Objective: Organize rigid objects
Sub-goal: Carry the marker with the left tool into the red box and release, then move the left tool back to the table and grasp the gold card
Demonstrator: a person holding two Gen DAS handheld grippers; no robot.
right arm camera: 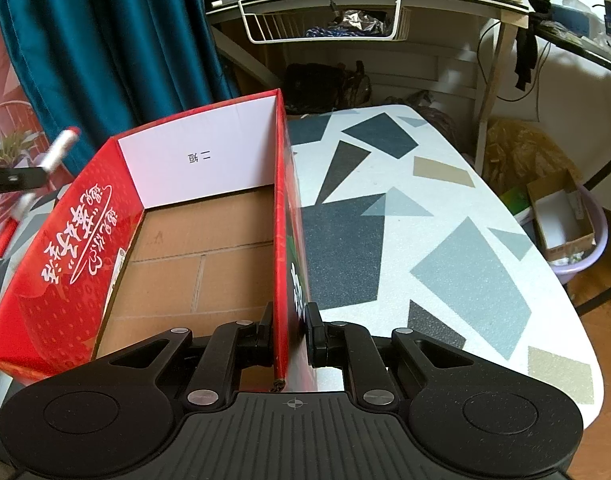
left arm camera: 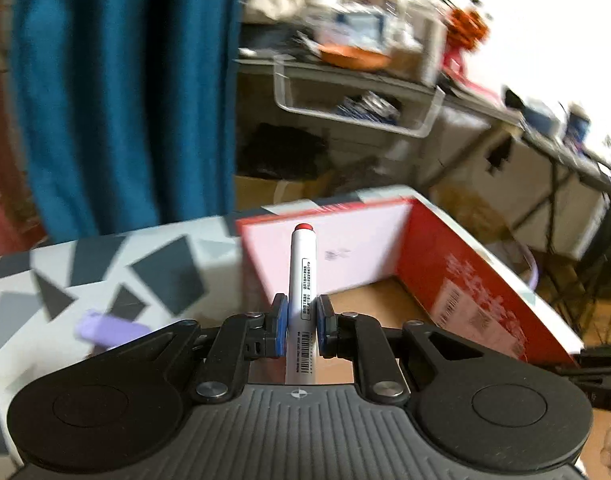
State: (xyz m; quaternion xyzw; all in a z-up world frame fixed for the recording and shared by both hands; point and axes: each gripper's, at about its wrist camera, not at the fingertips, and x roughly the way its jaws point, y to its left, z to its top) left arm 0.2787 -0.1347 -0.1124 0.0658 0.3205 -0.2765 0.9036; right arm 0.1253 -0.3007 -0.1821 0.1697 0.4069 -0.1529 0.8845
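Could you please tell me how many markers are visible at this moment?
1: a white marker with a red end, held in the left claw just outside the red box. Others may lie out of view.

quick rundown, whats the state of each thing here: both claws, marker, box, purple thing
left claw: shut on the marker
marker: capped, held off the table, near the box
right claw: shut on the box's side wall
box: open-topped, nothing visible inside
purple object: lying on the patterned table, blurred
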